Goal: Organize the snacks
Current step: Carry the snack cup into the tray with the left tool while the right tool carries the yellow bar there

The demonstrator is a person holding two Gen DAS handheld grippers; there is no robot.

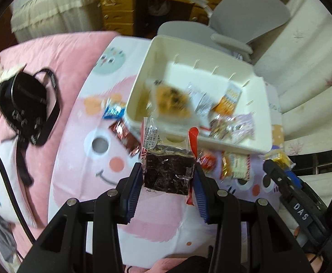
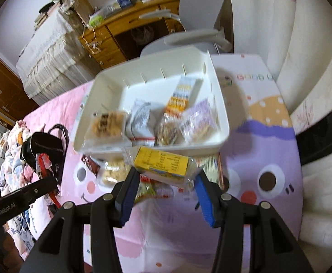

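Left gripper point(image 1: 168, 170) clamps dark snack packet point(image 1: 168, 173), right gripper point(image 2: 167, 177) pinches yellow packet point(image 2: 163, 165) seemingly by its slippery wrapper, which could slip short of the far white bin point(image 2: 220, 104).

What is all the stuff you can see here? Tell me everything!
bin: one, white, on the bed.
snacks in the bin: about five, mixed colours, near its front wall.
loose snacks: several, red, blue, gold, on the blanket before the bin.
blanket: one, pink and purple cartoon faces, under everything.
black bag: one, left of the bin.
chair: one, grey, behind the bin.
desk: one, wooden, at the back.
dark snack: one, in the left gripper.
yellow snack: one, in the right gripper.
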